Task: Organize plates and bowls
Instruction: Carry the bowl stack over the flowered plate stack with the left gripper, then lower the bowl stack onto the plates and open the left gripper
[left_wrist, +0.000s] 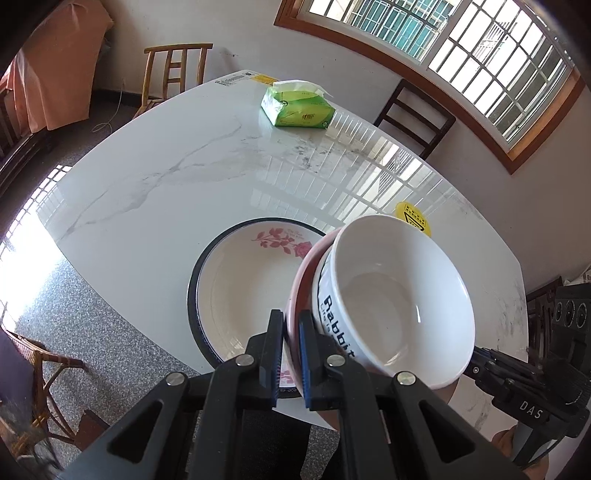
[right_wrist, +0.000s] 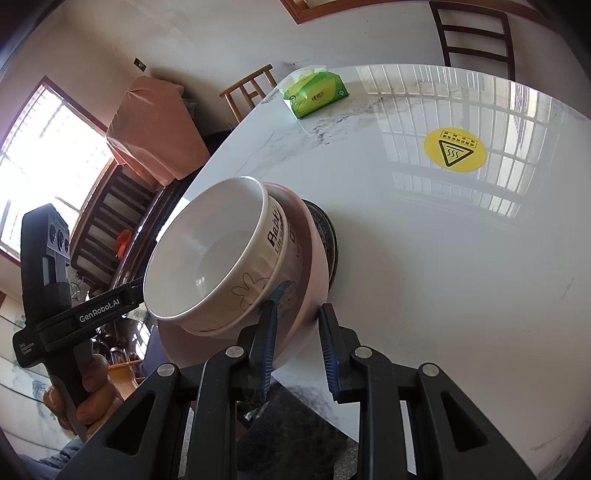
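My left tool (left_wrist: 289, 354) is clamped on the pink bowl's (left_wrist: 301, 295) rim, the white bowl (left_wrist: 399, 295) nested inside, both tilted above the rose plate (left_wrist: 236, 280) on the counter (left_wrist: 147, 192), while my right tool (right_wrist: 295, 350) straddles that rim unclosed; setting down remains.

Tissue pack (left_wrist: 297, 107) alone blocks the far table (left_wrist: 166, 177), rose plate (left_wrist: 243, 291) nearer

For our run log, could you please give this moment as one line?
left gripper: shut on pink bowl | right gripper: open astride rim | white bowl: nested | plate: below
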